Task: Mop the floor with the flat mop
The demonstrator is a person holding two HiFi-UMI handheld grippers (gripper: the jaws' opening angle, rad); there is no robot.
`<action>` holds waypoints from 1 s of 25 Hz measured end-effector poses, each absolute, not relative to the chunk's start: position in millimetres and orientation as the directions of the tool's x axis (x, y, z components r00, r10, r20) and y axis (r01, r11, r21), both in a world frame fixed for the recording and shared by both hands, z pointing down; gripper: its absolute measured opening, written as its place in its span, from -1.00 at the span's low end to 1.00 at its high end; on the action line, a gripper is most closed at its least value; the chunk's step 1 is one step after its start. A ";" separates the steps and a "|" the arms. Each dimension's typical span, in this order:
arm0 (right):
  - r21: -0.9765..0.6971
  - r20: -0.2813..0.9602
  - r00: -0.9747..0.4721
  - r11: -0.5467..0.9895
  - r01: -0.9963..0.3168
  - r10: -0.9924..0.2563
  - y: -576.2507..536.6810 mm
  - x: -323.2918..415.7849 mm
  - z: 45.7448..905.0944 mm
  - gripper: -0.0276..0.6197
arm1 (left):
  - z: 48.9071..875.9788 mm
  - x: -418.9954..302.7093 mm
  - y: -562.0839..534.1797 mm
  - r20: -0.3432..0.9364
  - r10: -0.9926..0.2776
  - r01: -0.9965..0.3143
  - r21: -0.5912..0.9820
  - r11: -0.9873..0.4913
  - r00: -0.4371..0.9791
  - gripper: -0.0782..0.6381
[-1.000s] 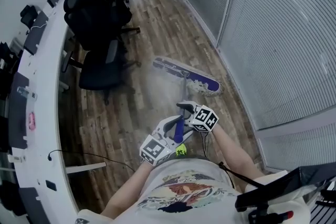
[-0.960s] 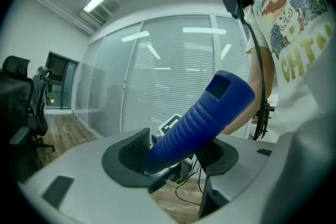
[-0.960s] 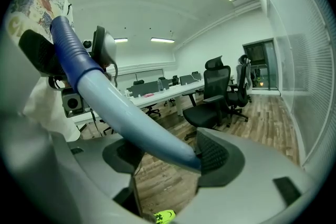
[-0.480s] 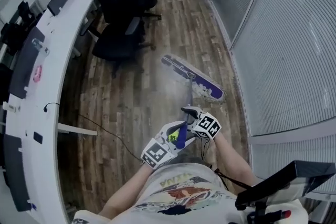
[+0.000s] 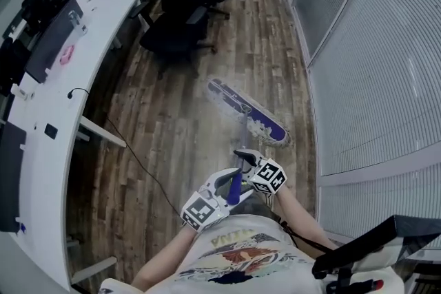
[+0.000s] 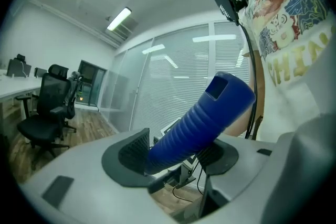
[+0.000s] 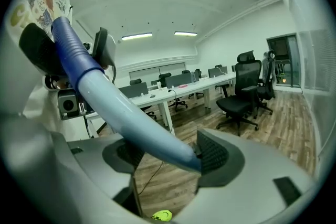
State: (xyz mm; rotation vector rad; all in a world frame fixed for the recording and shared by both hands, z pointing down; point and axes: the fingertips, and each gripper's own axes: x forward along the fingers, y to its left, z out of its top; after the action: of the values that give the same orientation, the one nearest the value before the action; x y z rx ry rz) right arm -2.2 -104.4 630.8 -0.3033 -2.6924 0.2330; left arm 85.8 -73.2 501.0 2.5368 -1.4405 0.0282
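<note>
1. The left gripper (image 6: 176, 157) is clamped on the blue ribbed grip (image 6: 210, 113) at the top of the mop handle. Both jaw pads are pressed against it, one on each side.
2. The right gripper (image 7: 168, 157) is closed on the pale blue pole (image 7: 131, 113), just below the ribbed grip. The pole is pinched between the two pads.
3. In the head view both grippers are held close in front of the person's torso. The right one is set further down the pole than the left.
4. The flat mop head (image 5: 248, 112), purple with a pale fringe, is laid flat on the wood floor (image 5: 172, 141). It is angled diagonally and sits ahead of the grippers.
5. The mop head is found between the black office chairs (image 5: 180, 17) and the blind-covered glass wall (image 5: 372, 79), nearer the wall.
6. A curved white desk (image 5: 62, 100) is seen along the left side. A thin dark cable (image 5: 148, 172) is trailed from it across the floor.
</note>
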 end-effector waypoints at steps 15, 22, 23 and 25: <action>-0.221 0.364 -0.879 0.945 0.240 0.308 -0.8 103.4 620.8 -0.09 | 493.4 195.7 21.4 0.184 -0.870 -0.887 0.166 -0.431 0.458 -0.12; -0.221 0.335 -0.881 0.937 0.271 0.334 46.7 190.0 623.7 -0.09 | 500.6 290.6 64.8 0.226 -0.863 -0.892 0.127 -0.433 0.451 -0.12; -0.220 0.339 -0.877 0.935 0.279 0.341 53.9 201.3 625.4 -0.08 | 502.8 302.8 71.3 0.233 -0.861 -0.892 0.123 -0.436 0.453 -0.12; -0.218 0.338 -0.875 0.933 0.286 0.347 64.5 216.7 626.7 -0.08 | 504.6 319.7 81.2 0.239 -0.857 -0.889 0.116 -0.443 0.457 -0.11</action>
State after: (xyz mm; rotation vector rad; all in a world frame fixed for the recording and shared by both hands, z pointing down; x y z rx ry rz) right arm 216.7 64.5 626.7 -0.4617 -2.7128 0.2269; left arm 319.7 81.2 504.6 2.4830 -1.5135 0.2128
